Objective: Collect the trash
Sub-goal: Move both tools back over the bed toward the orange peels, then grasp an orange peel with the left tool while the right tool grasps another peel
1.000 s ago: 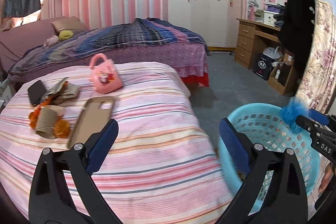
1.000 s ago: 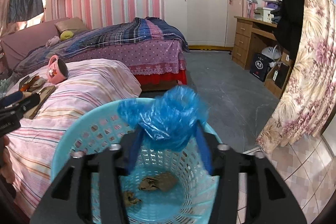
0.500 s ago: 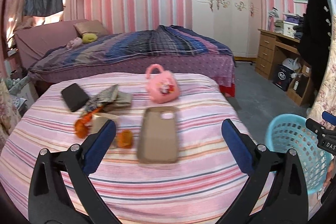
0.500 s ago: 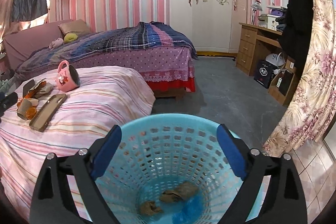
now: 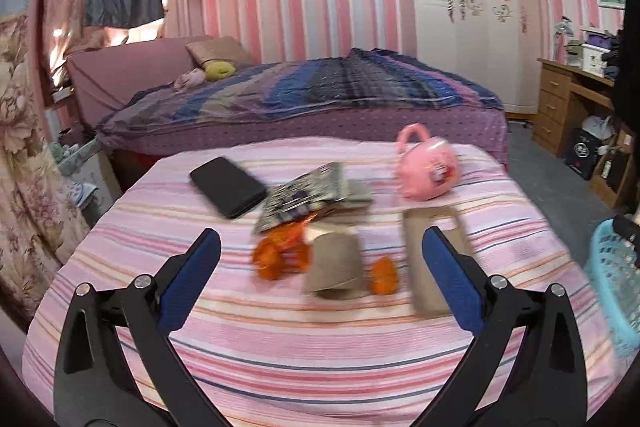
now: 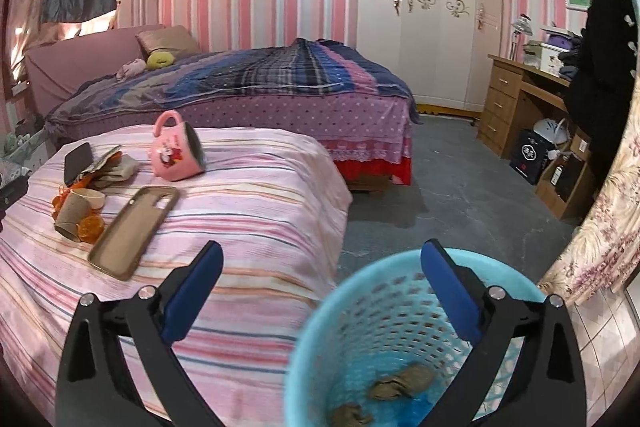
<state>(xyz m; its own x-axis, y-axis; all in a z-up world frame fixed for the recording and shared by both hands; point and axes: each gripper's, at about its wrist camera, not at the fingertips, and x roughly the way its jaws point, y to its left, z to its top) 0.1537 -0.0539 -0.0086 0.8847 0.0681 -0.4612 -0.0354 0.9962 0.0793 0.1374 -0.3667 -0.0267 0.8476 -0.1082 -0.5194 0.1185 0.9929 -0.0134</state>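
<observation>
The blue basket (image 6: 384, 311), lower right of the right wrist view beside the striped bed (image 6: 248, 195), holds crumpled brown scraps (image 6: 400, 381) and a blue plastic bag (image 6: 416, 407) at its bottom. The right tool (image 6: 322, 291) has just been opening and stands wide, nothing between its jaws. The left tool (image 5: 320, 273) gapes empty above the paper cup (image 5: 334, 267) and orange wrappers (image 5: 280, 255), mid-frame on the bed.
</observation>
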